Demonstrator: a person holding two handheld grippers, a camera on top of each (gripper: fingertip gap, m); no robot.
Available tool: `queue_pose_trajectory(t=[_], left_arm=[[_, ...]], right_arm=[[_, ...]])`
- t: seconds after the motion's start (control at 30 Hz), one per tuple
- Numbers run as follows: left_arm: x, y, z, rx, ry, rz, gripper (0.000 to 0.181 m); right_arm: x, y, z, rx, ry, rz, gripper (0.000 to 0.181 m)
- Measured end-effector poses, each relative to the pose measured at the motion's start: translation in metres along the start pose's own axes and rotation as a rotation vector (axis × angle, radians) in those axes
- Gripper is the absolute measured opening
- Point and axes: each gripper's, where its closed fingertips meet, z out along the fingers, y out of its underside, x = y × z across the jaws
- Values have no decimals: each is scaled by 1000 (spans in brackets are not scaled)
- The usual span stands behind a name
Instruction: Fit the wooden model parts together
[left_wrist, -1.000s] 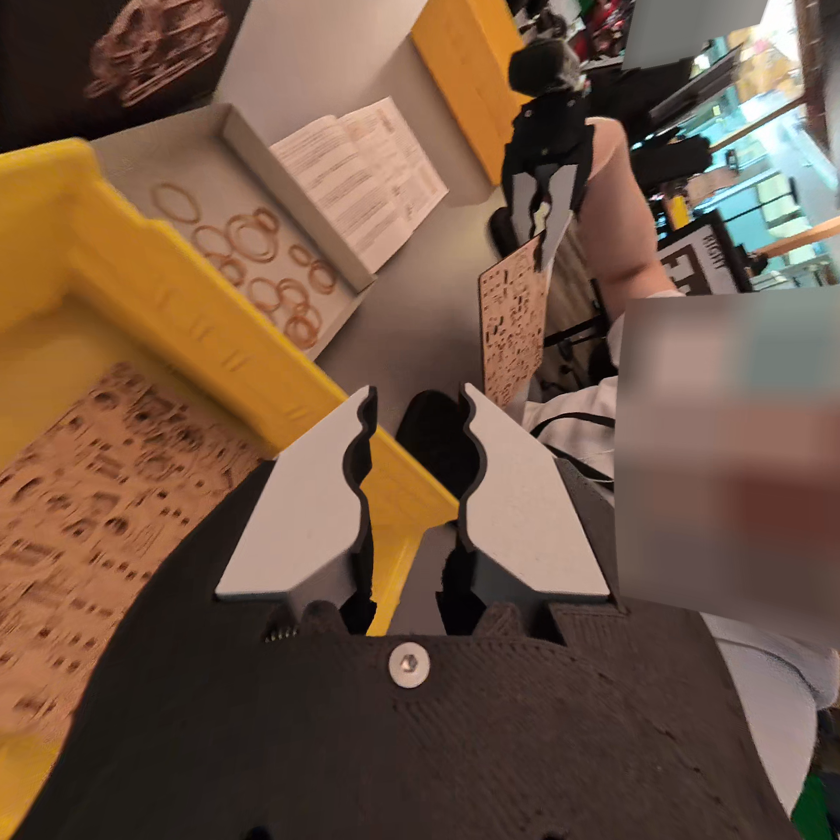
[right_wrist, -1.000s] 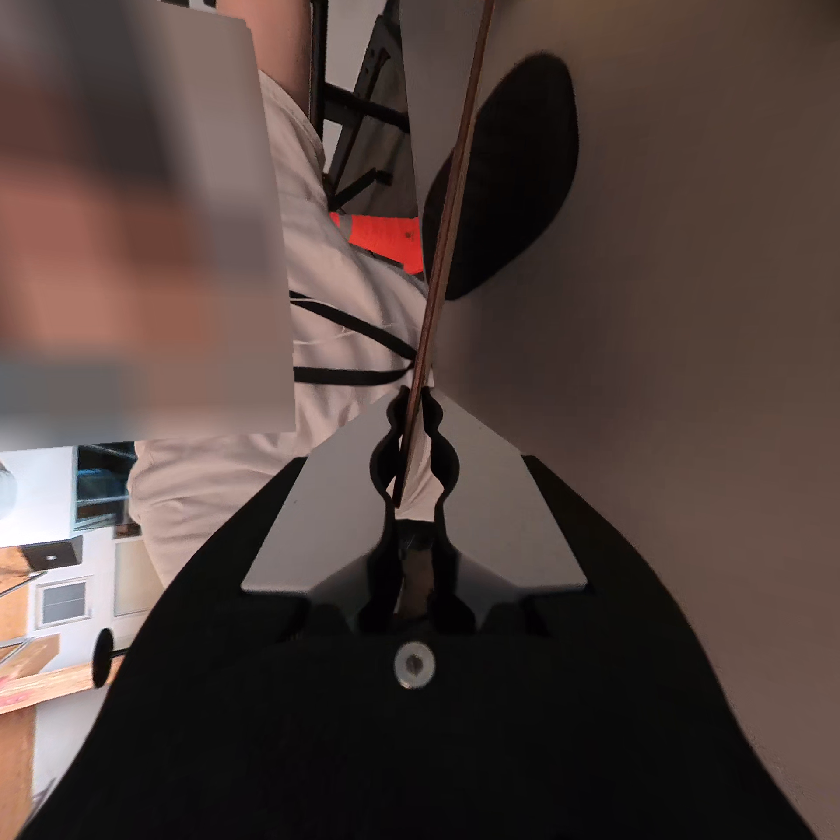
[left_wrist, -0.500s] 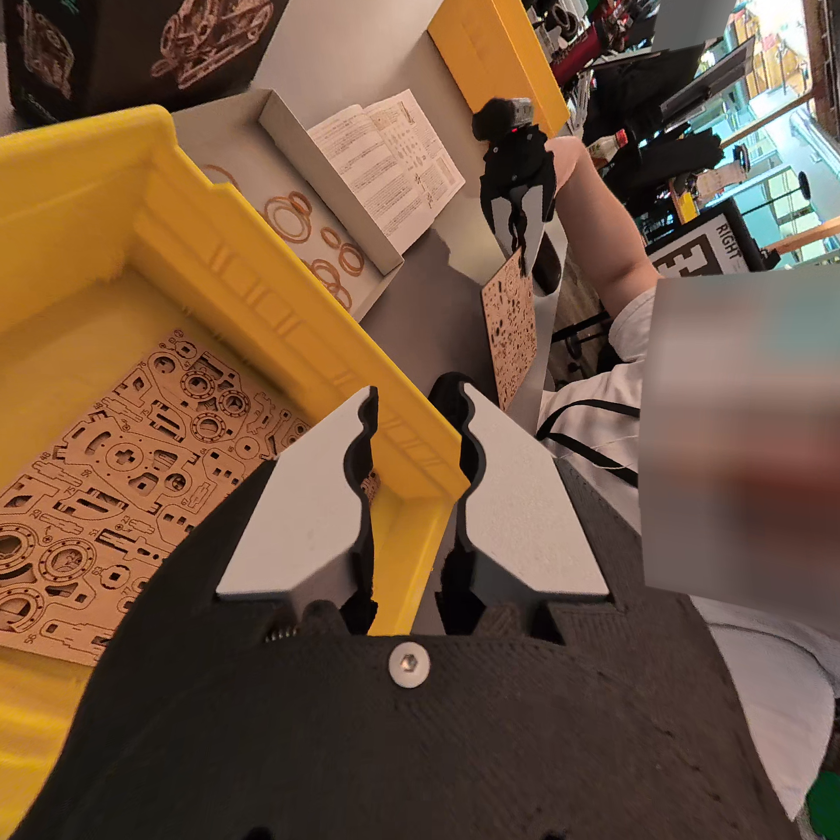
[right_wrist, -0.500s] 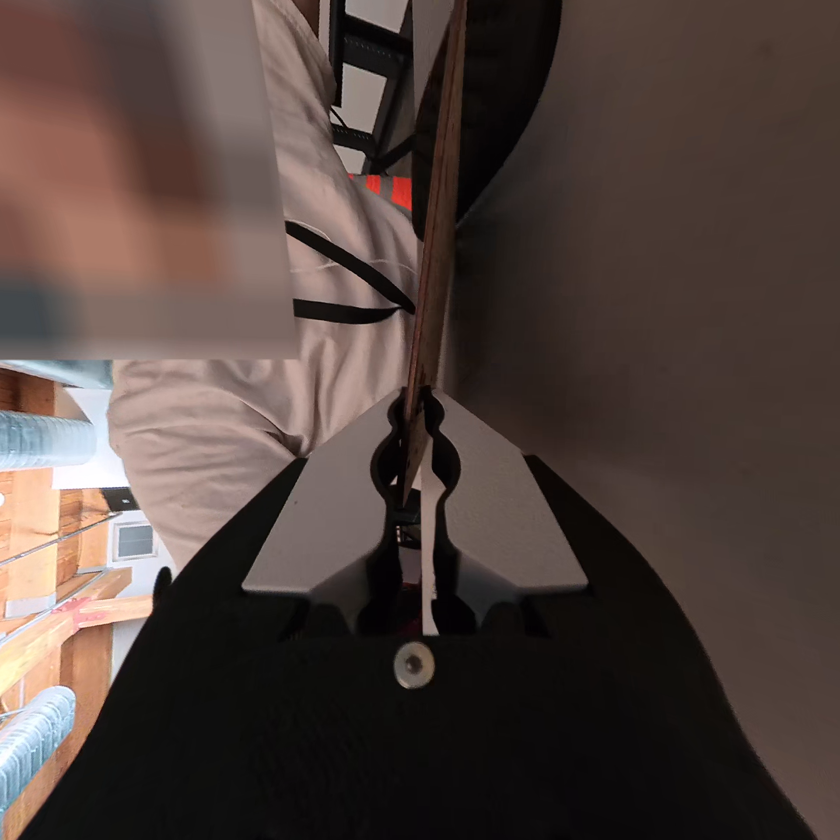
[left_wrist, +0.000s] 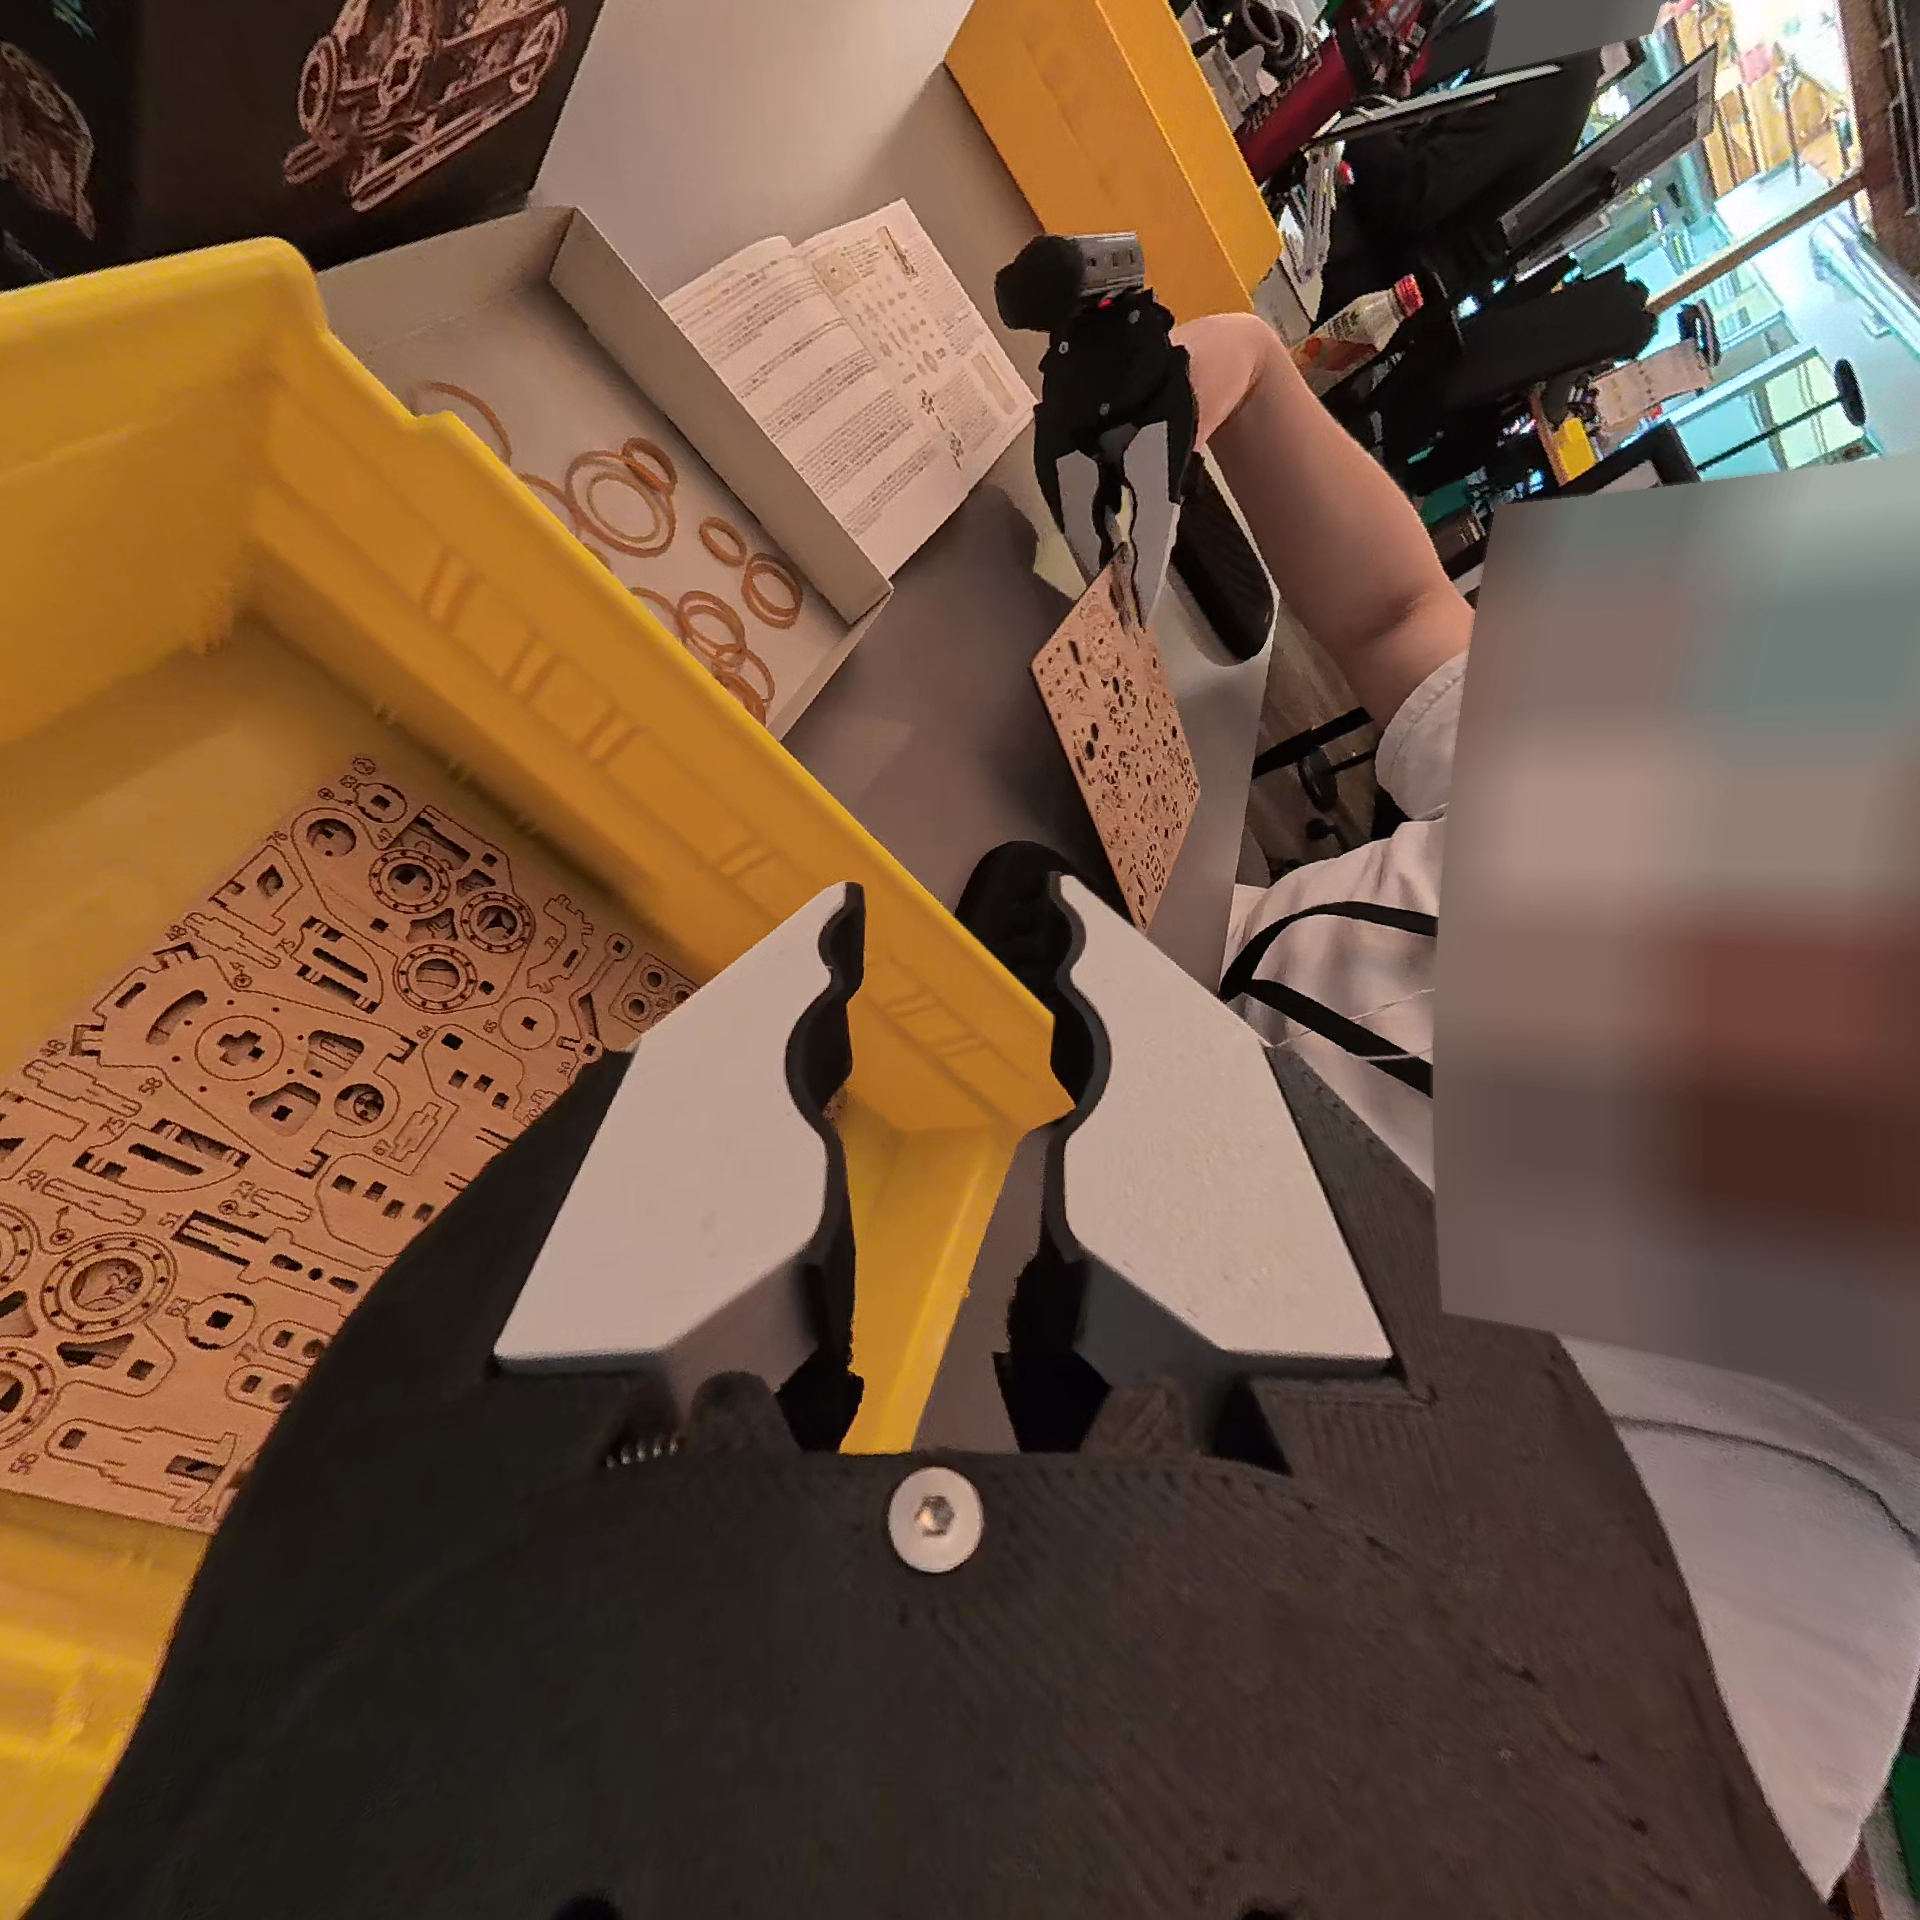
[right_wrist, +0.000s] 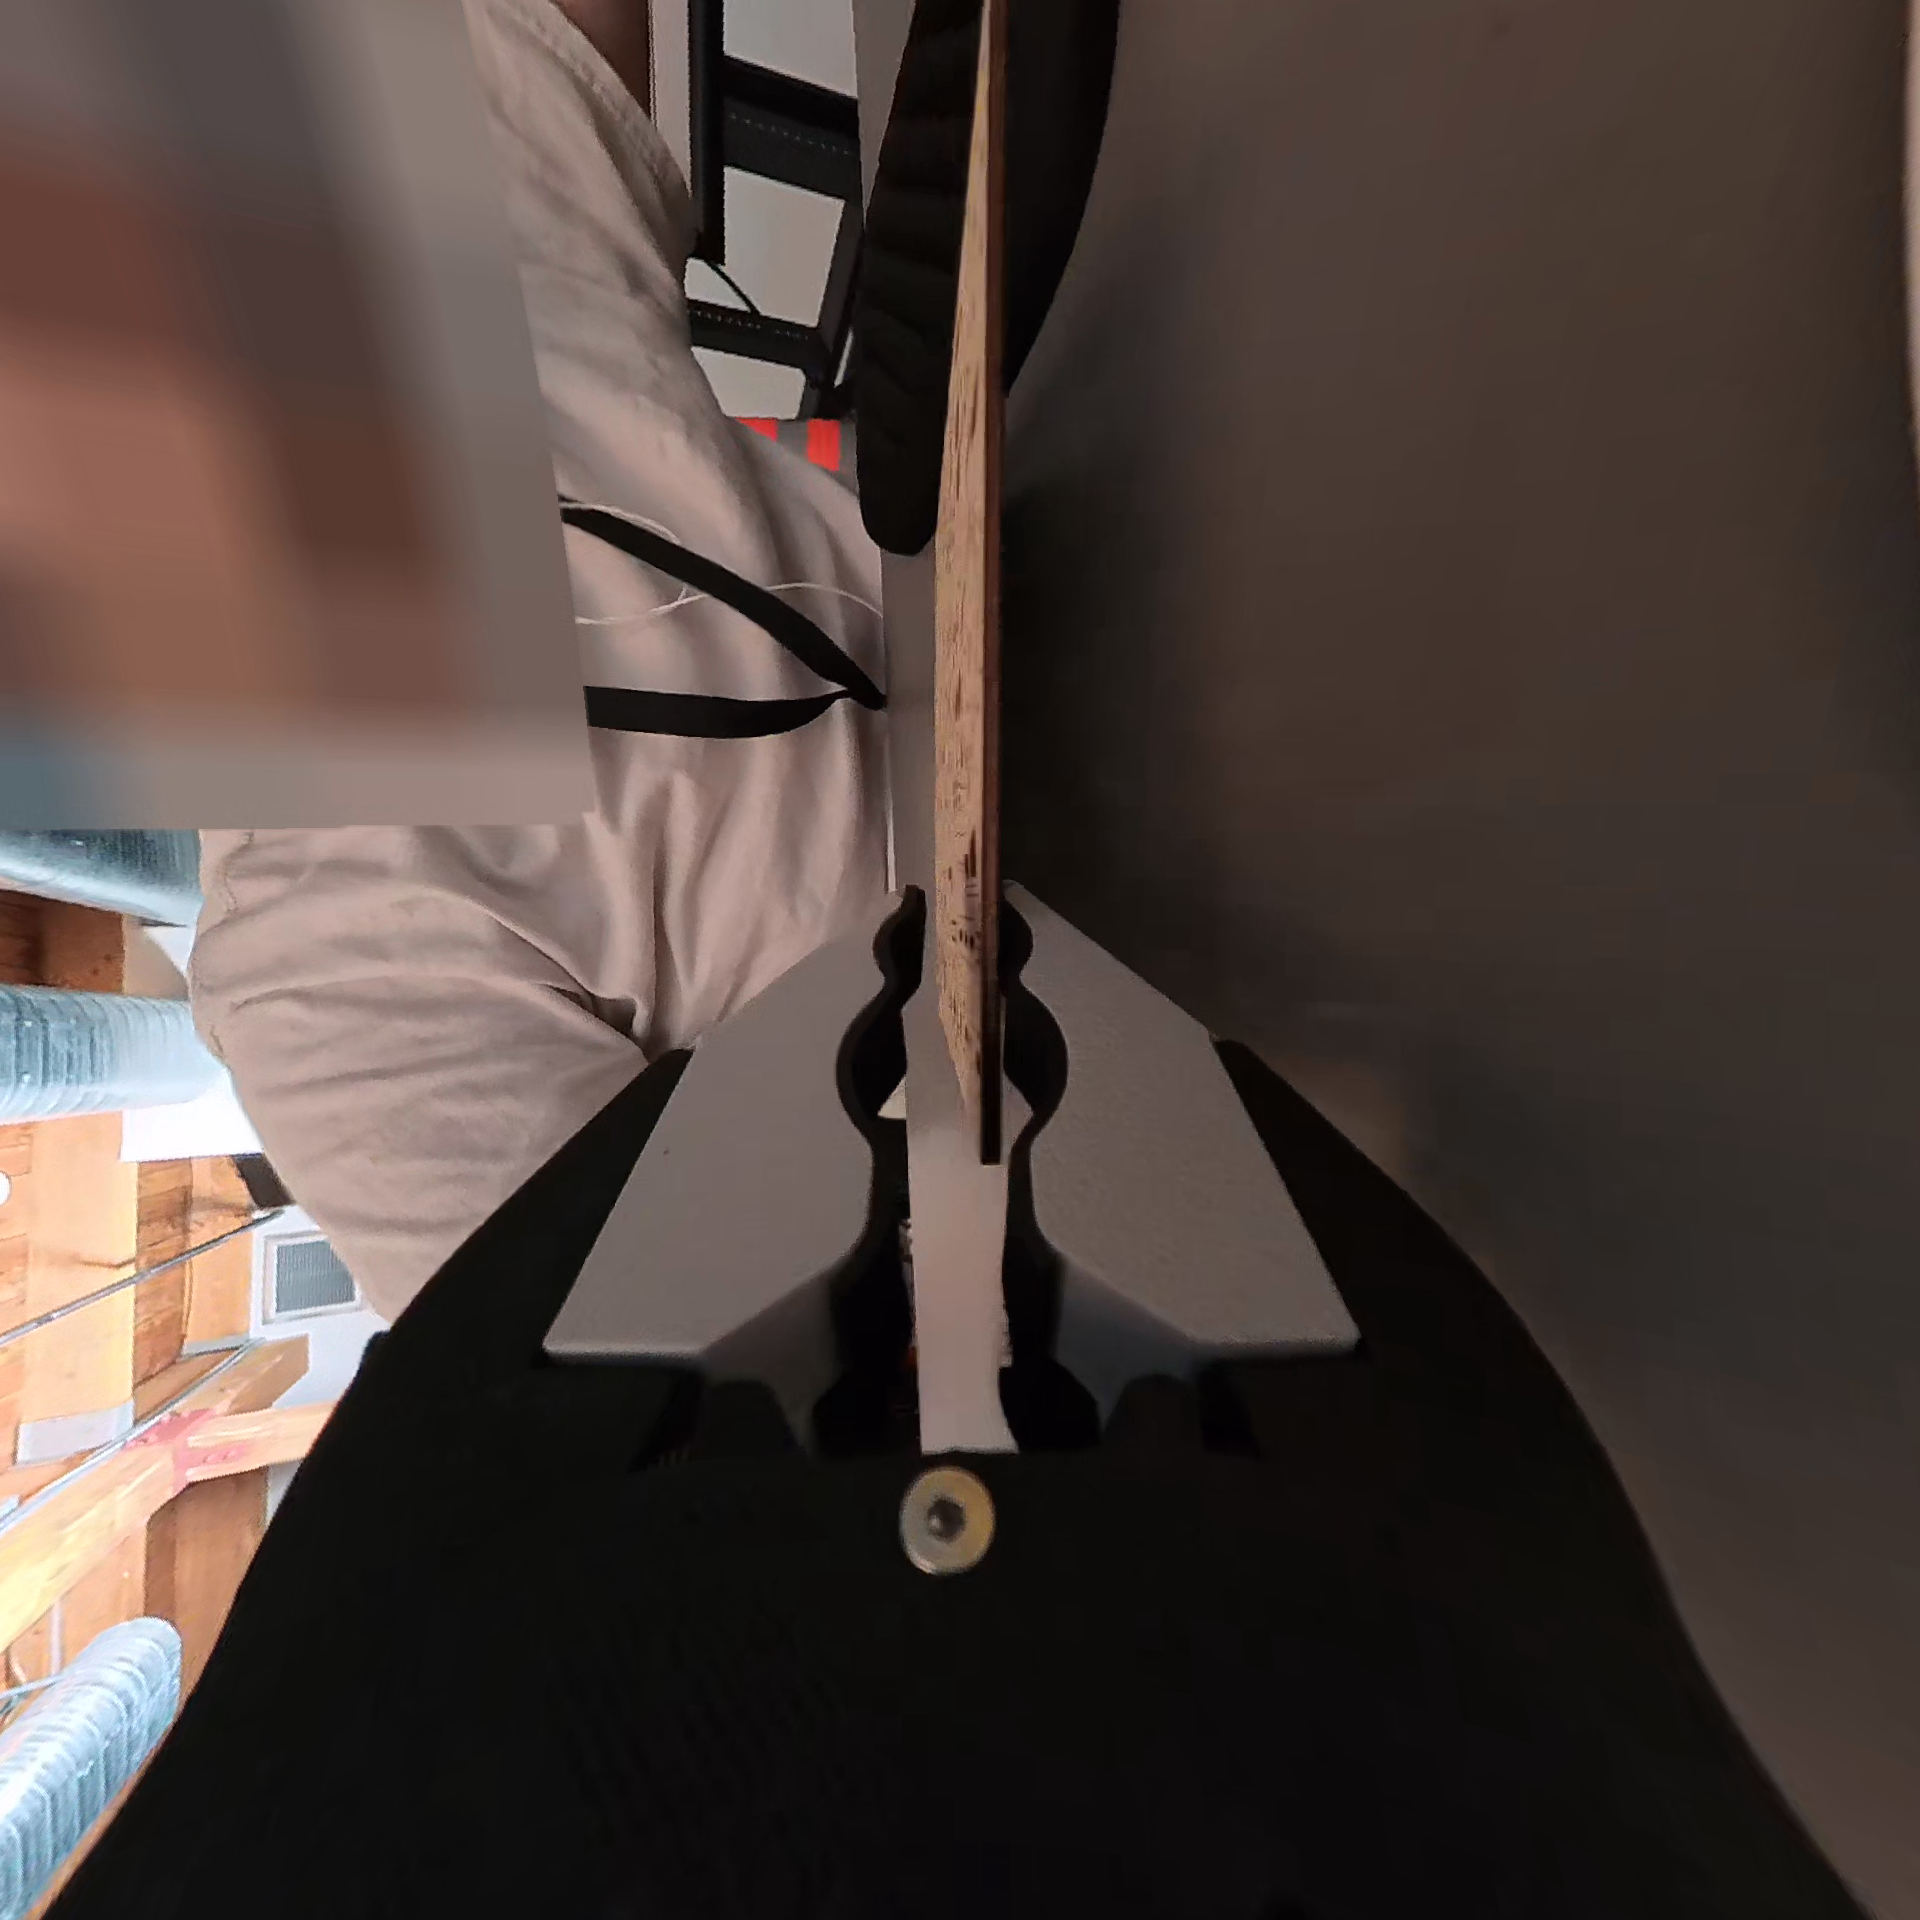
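Note:
A large laser-cut wooden parts sheet (left_wrist: 260, 1091) lies flat in a yellow bin (left_wrist: 540, 665). My left gripper (left_wrist: 956, 904) is open and empty and hovers over the bin's near corner. My right gripper (left_wrist: 1117, 520) is farther off over the grey table (left_wrist: 914, 707), with a smaller wooden parts sheet (left_wrist: 1127, 748) at its tips. In the right wrist view this sheet (right_wrist: 966, 520) stands edge-on between the fingers of the right gripper (right_wrist: 964, 904). The jaws are slightly apart. The sheet rests against the right finger (right_wrist: 1101, 1091), and a gap shows on the left side.
A white box of rubber bands (left_wrist: 623, 499) and an open instruction booklet (left_wrist: 862, 364) lie beyond the bin. A dark model box (left_wrist: 364, 94) and a second yellow bin (left_wrist: 1122, 135) stand farther back. A person's arm (left_wrist: 1330, 499) and torso (right_wrist: 675, 831) are at the table's edge. The grippers' ends are close to 40 cm from one another.
The right jaws have parted from a tight pinch on the small sheet to a slight gap. The left gripper has shifted, so more of the bin and its sheet shows.

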Motion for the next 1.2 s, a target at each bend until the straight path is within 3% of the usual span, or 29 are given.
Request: queue_pose_trajectory(t=[0.5, 0.63, 0.8, 1.1, 1.2], left_arm=[[33, 3, 14, -33, -34, 43, 33], [52, 12, 46, -74, -74, 81, 35], [90, 4, 93, 24, -50, 70, 41], [90, 18, 186, 86, -450, 296, 51], [79, 25, 206, 90, -469, 256, 57]], right_arm=[[13, -10, -4, 80, 110, -55, 35], [11, -12, -2, 89, 101, -79, 35], [4, -18, -1, 103, 106, -153, 35], [0, -20, 0, 91, 144, -233, 35], [-2, -18, 2, 66, 165, -263, 35]])
